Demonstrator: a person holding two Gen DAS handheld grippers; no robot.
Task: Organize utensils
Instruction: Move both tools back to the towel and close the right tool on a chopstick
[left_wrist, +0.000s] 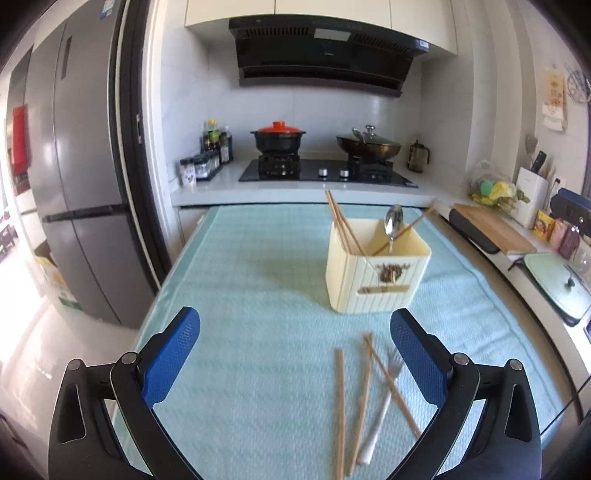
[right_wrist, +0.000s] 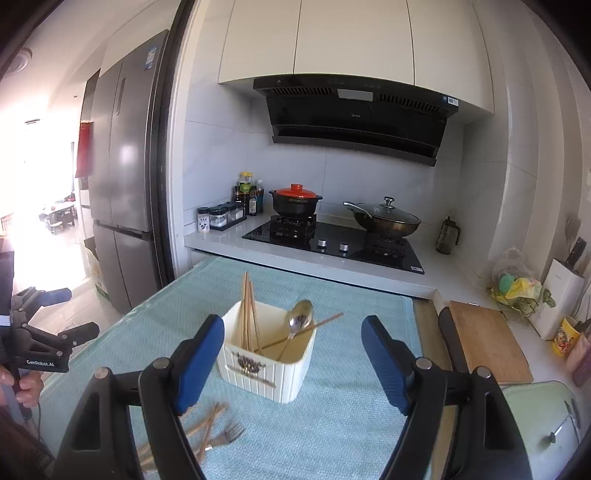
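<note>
Both tongs, left (left_wrist: 294, 334) and right (right_wrist: 293, 343), are spread and hold nothing. The cream holder (left_wrist: 376, 269) (with chopsticks and a spoon (left_wrist: 392, 221) inside) stands on the table (left_wrist: 240, 295); loose chopsticks (left_wrist: 340, 410) and a fork (left_wrist: 380, 406) lie near it.

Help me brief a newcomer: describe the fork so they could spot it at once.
On the light blue mat, look in front of the cream utensil holder, toward the near edge. There a fork lies flat among three loose wooden chopsticks. It alone has metal tines and a white handle, with one chopstick crossing it.
</note>
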